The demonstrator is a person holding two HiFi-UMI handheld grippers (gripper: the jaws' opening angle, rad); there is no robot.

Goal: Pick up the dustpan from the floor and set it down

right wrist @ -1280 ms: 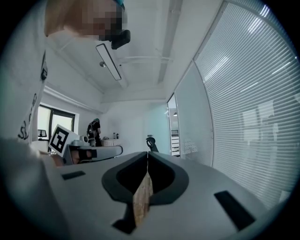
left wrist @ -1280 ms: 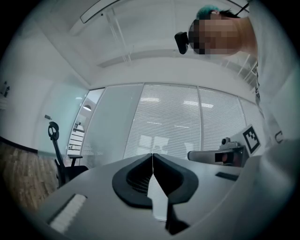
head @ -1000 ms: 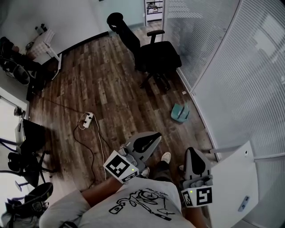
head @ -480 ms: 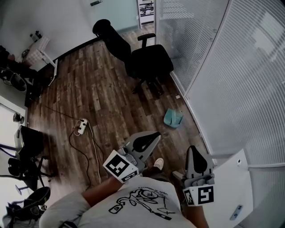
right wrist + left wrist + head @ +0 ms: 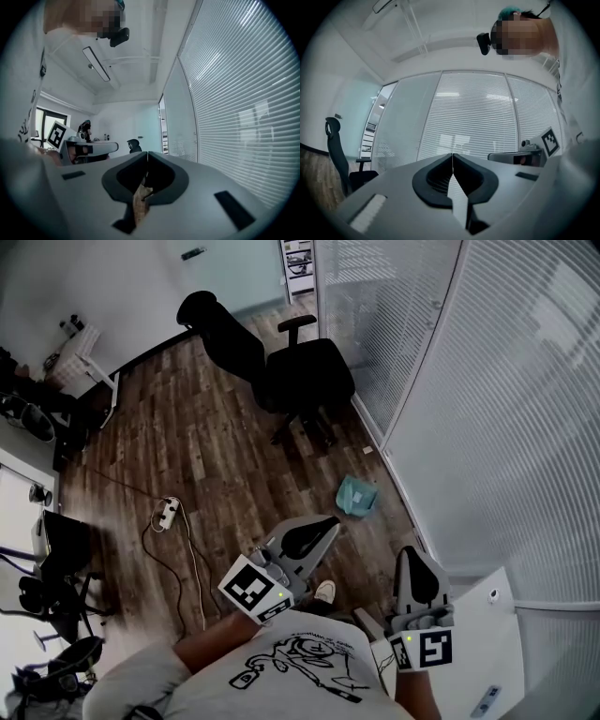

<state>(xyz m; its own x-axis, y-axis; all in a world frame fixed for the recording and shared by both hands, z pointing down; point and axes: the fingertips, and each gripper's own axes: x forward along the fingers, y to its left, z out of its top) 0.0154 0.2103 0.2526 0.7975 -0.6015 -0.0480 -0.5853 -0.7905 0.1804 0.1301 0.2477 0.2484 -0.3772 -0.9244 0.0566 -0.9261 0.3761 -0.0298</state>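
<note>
A small teal dustpan (image 5: pixel 356 496) lies on the wooden floor near the foot of the glass partition, some way ahead of both grippers. My left gripper (image 5: pixel 325 522) is held level at waist height, its jaws shut with nothing between them (image 5: pixel 452 154). My right gripper (image 5: pixel 413 553) is level beside it, nearer the partition, its jaws closed and empty too (image 5: pixel 147 152). Neither gripper view shows the dustpan; both look out at blinds and ceiling.
A black office chair (image 5: pixel 281 371) stands beyond the dustpan. A white power strip (image 5: pixel 166 513) and its cable lie on the floor at left. Glass walls with blinds (image 5: pixel 487 399) run along the right. A white cabinet top (image 5: pixel 487 634) sits at lower right.
I have walked forward: the dustpan, chair and power strip have slid down and left in the head view, closer to me. Both grippers stay level and shut.
</note>
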